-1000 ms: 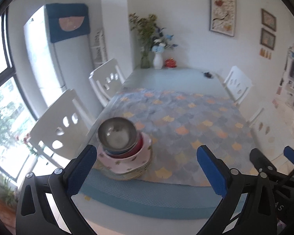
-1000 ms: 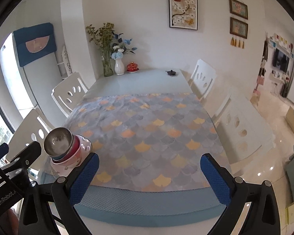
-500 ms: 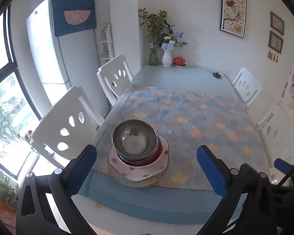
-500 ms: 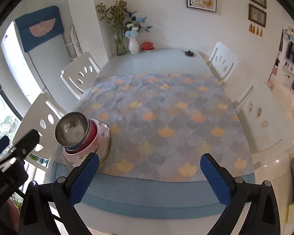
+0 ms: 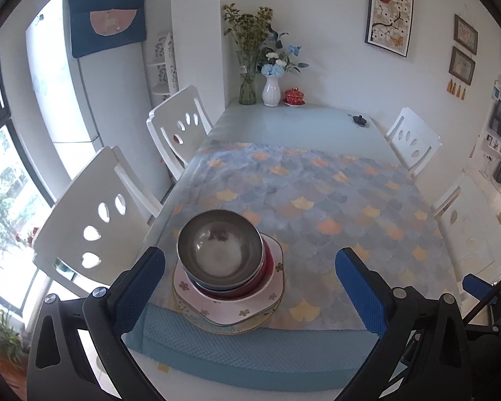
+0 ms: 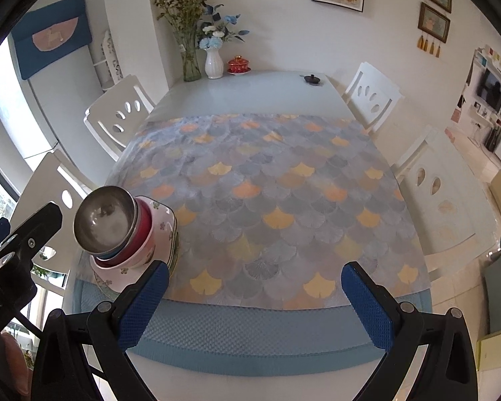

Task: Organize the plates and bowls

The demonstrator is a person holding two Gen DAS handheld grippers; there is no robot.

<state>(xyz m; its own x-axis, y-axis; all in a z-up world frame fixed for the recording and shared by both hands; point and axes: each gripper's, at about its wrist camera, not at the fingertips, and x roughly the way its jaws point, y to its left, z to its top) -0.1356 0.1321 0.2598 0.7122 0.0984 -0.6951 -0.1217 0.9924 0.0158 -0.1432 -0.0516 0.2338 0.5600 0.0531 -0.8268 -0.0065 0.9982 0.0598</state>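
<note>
Advanced since a second ago: left claw (image 5: 248, 279), wide open and empty, now framing the steel bowl (image 5: 220, 249), larger in view. Right claw (image 6: 254, 300) likewise agape, empty. Bowl stacked on red bowl (image 5: 267, 269) and floral plate (image 5: 230, 310), at bench (image 5: 300, 123) near-left corner.

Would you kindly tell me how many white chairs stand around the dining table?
4: two on the left side, two on the right; others nearer the cameras may be hidden.
</note>
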